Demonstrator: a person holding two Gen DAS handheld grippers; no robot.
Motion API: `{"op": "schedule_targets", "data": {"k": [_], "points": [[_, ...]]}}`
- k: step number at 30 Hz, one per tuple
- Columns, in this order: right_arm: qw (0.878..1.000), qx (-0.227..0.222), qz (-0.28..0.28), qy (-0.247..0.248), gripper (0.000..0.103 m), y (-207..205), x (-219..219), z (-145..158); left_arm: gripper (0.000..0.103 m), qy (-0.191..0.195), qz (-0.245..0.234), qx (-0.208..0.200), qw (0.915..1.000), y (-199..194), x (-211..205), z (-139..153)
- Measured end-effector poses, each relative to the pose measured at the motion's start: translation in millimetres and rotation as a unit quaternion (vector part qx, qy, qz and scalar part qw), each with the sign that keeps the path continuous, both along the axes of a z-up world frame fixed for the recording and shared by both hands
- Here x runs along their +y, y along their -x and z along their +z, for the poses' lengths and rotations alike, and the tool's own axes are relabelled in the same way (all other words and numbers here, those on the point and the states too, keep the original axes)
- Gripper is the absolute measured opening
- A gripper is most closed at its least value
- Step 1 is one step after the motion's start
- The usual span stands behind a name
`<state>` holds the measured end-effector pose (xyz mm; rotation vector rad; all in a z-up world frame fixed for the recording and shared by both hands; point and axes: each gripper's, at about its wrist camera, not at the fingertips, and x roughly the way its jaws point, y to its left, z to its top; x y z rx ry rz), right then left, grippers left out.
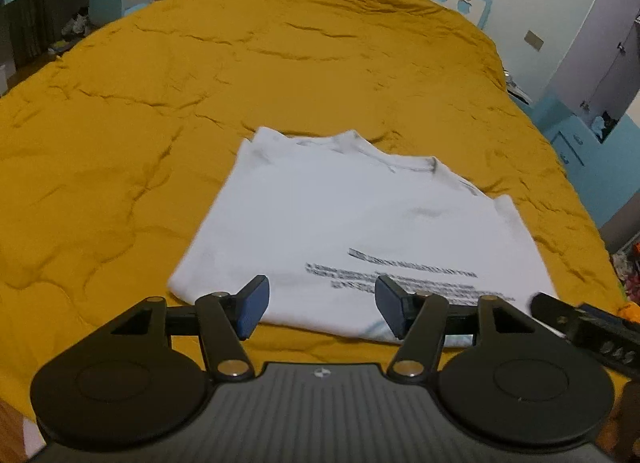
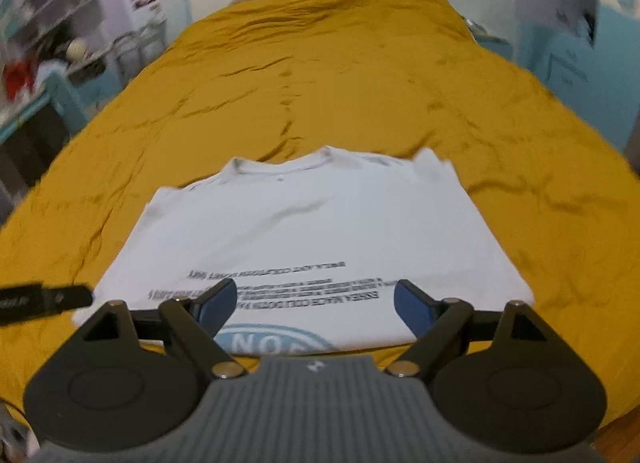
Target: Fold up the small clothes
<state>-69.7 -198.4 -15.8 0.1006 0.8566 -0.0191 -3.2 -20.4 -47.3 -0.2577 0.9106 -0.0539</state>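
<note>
1. White T-shirt (image 1: 340, 223) is lying flat on the mustard bedspread (image 1: 160, 103), collar pointing away, printed text near its front hem.
2. L gripper (image 1: 322, 305) is hovering over the near-left hem, jaws spread wide, gripping nothing.
3. R gripper (image 2: 316, 305) is hovering over the near hem w/ jaws apart, also empty.

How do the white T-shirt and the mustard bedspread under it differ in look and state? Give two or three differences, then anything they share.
The white T-shirt carries dark printed lines and a blue round logo; the mustard bedspread is plain. The T-shirt lies fairly smooth, sides folded in; the bedspread is creased all over. The T-shirt covers only a near patch; the bedspread spans the whole bed. Both are fabric lying flat, untouched by either open gripper.
</note>
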Motion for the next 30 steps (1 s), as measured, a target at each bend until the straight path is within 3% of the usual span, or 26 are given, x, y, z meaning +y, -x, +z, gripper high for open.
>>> {"op": "schedule_targets", "data": {"k": [4,12,23,26,30], "points": [[1.000,-0.001,0.004,0.025,0.082,8.7,14.9,6.1,0.071,-0.005,-0.010,0.010,0.9999,4.6,-9.1,1.2],[1.000,0.017,0.009,0.014,0.082,14.9,16.6,2.9,0.075,-0.024,-0.038,0.022,0.9988,14.2,-26.6,1.3],[0.998,0.056,-0.010,-0.004,0.082,-0.5,0.2,-28.8,0.075,0.002,-0.022,0.067,0.9975,5.2,-3.9,-31.9],[0.998,0.050,0.022,-0.010,0.082,-3.2,10.1,-31.7,0.075,-0.001,-0.003,0.077,0.9970,6.6,11.1,-34.4],[0.994,0.046,0.100,0.025,0.082,-6.7,48.4,-40.3,0.075,0.012,0.023,0.087,0.9959,6.1,36.8,-36.5]]}}
